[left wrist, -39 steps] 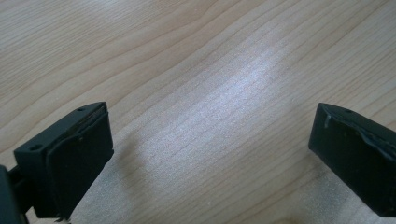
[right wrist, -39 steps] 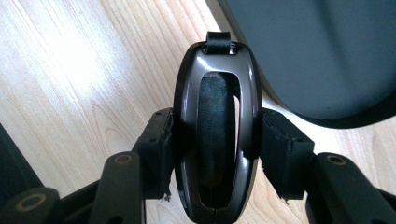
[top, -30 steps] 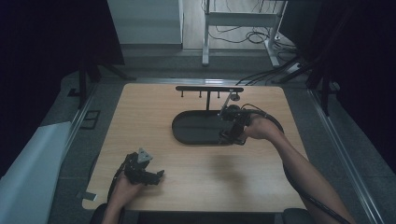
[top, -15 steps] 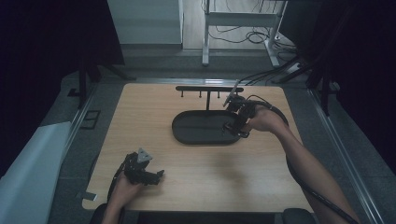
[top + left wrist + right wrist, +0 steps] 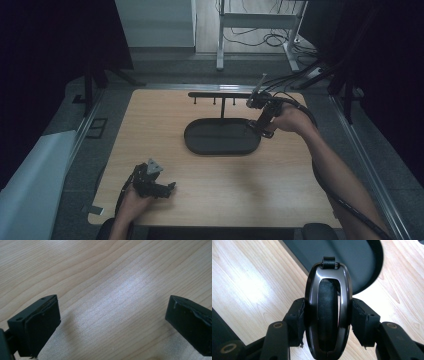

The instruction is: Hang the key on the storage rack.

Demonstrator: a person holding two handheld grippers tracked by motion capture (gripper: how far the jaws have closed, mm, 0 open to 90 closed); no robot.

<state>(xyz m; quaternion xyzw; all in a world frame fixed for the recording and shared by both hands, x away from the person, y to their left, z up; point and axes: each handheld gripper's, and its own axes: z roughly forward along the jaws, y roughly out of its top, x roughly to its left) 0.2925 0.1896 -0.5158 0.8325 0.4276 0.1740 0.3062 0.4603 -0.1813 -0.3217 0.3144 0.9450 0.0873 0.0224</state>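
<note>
So right now you've got the key fob (image 5: 327,312) pinched in your right gripper (image 5: 263,119), jaws clamped on both of its glossy sides, and it sits upright between the pads with its little black strap loop (image 5: 329,262) pointing away from the camera. In the high view that gripper hangs over the right end of the oval black tray (image 5: 200,142), just under the right end of the hook rack (image 5: 220,94) standing at the far edge of the tray. Looks to me like you're in the carry-and-hang step: fob is off the tray, not yet on a hook. The next move is the fiddly bit, I reckon. You need that strap loop lined up with one of the small pegs (image 5: 233,101) hanging under the bar, so tilt the fob until the loop opening faces the peg, then slide it on before letting go. Your left gripper (image 5: 159,189) is parked near the front left of the wooden table (image 5: 150,130), jaws wide apart with nothing in them.
</note>
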